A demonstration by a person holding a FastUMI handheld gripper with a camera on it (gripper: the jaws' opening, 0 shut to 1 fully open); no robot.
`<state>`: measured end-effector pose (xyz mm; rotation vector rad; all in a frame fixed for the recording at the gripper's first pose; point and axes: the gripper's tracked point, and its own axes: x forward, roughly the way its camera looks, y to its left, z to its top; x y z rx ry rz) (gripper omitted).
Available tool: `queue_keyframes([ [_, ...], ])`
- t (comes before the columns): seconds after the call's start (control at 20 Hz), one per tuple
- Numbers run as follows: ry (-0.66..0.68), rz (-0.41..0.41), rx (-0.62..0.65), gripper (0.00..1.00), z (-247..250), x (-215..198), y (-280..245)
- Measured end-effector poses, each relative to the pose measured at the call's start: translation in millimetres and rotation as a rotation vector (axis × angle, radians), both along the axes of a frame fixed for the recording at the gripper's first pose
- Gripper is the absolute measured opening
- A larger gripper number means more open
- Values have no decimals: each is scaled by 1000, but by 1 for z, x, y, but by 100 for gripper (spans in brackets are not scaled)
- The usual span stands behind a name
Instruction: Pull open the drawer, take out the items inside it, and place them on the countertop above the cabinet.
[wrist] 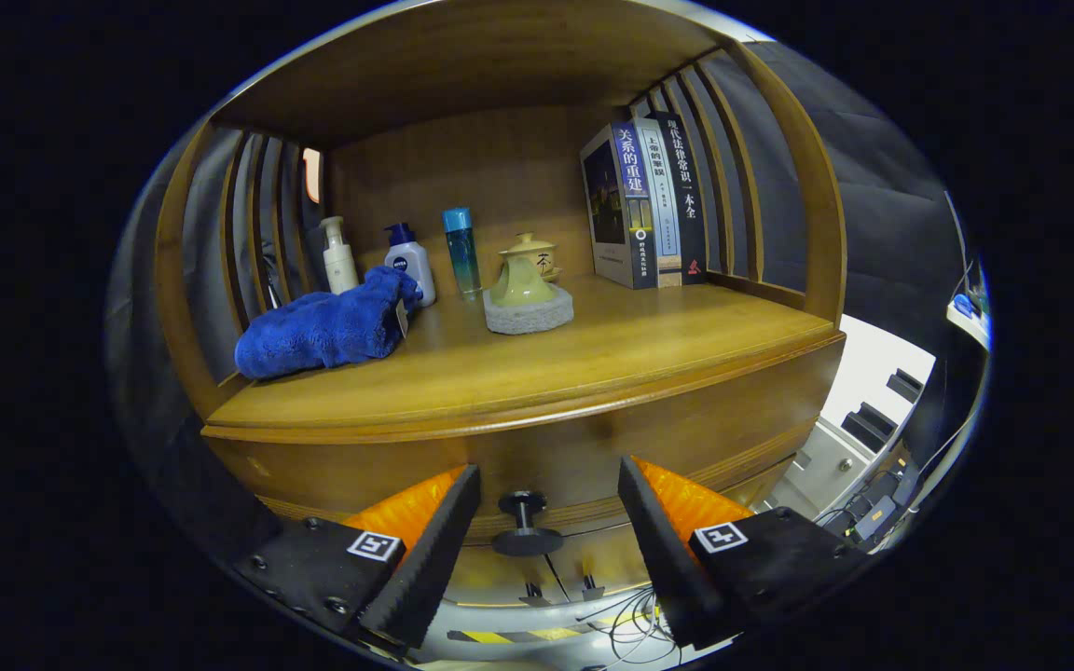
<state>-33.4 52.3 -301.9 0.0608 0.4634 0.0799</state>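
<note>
A wooden cabinet fills the view, its drawer front [584, 447] closed under the countertop [537, 363]. A dark round knob [524, 525] sticks out of the drawer front. My gripper [548, 503] is open, with one finger on each side of the knob and a gap to it on both sides. The knob sits between the fingertips, touching neither. The drawer's inside is hidden.
On the countertop lie a blue towel [327, 326], a pump bottle [338, 254], a white bottle with a blue cap [409, 261], a teal bottle [461, 250], a lidded ceramic pot on a stone coaster [526, 284] and three books [644, 200]. Slatted sides flank the shelf. Cables lie on the floor below.
</note>
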Motion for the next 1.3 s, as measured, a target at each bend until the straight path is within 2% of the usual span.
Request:
queue_keyframes([
  [0.25,19,-22,16,98,2,-1,-2],
  [0.4,-8,-27,47,99,30,5,-2],
  [0.55,-77,-33,60,99,81,15,-10],
  [0.95,-295,-35,-97,98,238,16,-29],
  [1.3,-391,-24,-55,98,322,1,-28],
])
